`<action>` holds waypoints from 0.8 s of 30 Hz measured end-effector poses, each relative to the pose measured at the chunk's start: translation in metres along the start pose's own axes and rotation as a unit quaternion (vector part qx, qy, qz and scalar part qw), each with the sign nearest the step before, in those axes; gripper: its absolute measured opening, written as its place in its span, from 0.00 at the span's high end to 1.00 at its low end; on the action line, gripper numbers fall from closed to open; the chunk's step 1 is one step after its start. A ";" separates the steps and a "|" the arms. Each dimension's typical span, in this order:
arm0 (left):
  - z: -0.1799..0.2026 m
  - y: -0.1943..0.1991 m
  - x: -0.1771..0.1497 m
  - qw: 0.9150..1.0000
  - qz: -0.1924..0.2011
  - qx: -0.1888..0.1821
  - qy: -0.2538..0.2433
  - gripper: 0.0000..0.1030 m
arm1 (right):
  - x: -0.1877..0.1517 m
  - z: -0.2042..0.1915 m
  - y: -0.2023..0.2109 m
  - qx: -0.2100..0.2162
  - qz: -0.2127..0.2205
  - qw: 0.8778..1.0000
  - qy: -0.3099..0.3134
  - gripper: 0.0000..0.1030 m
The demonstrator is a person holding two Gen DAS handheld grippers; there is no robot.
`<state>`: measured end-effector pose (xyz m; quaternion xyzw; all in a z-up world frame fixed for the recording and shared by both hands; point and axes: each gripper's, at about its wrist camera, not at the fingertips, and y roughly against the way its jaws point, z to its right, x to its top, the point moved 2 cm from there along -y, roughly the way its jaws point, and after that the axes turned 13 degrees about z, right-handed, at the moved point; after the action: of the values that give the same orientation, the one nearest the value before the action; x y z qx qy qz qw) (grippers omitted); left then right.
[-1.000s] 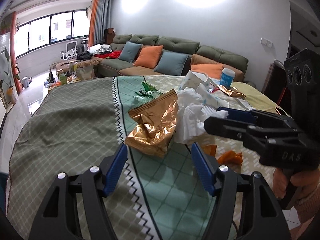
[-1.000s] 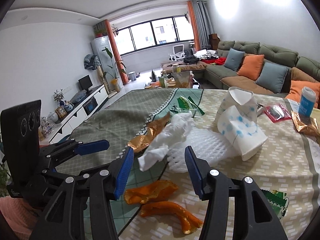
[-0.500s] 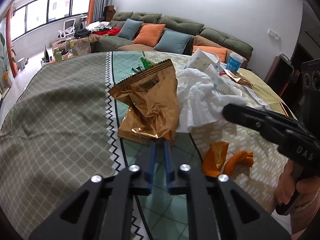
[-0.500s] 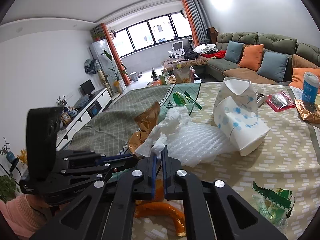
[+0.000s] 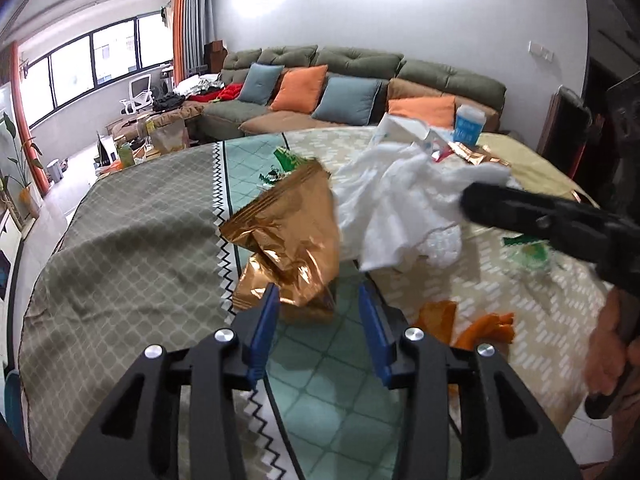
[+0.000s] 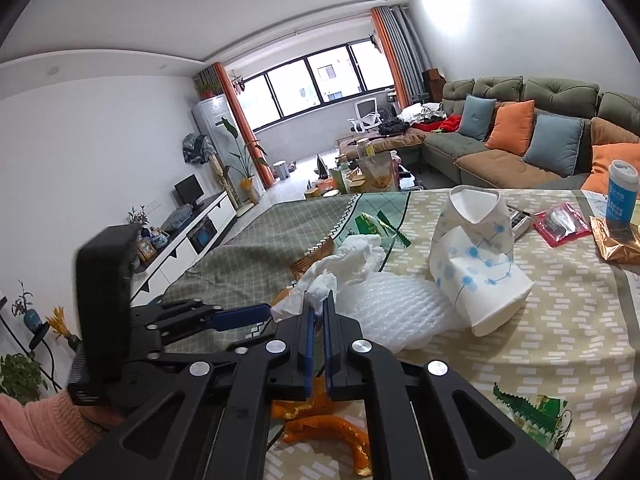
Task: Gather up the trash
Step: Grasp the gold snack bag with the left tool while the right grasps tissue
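The right gripper point(image 6: 318, 312) pinches the tissue point(image 6: 348, 260) to lift it, while the left gripper point(image 5: 316, 308), jaws just reopening and empty, lines up on the gold bag point(image 5: 292, 236).

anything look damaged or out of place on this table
The white paper cup with blue dots is crushed and lies on its side beside the white bubble wrap; orange peels lie loose on the patterned tablecloth.

Trash count on the table

Two crushed paper cups point(image 6: 476, 276), two orange peel pieces point(image 5: 464, 320), two gold wrappers point(image 5: 292, 240), one blue cup point(image 6: 622, 192).
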<state>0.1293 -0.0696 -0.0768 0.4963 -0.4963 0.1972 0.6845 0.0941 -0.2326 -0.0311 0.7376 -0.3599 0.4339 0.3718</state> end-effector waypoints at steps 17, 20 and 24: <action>-0.030 0.033 0.004 0.997 0.032 -0.004 0.064 0.93 | 0.014 -0.008 0.007 0.042 0.012 0.999 -0.009 0.96; -0.039 0.059 0.005 0.995 0.057 -0.010 0.081 0.93 | 0.018 -0.020 0.007 0.062 0.014 0.998 -0.004 0.96; -0.054 0.087 0.002 0.991 0.077 -0.009 0.105 0.93 | 0.020 -0.039 0.004 0.086 0.013 0.996 0.003 0.96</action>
<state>0.0903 0.0146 -0.0337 0.4274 -0.4602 0.2958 0.7198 0.0834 -0.2049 0.0017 0.7609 -0.3292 0.4703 0.3023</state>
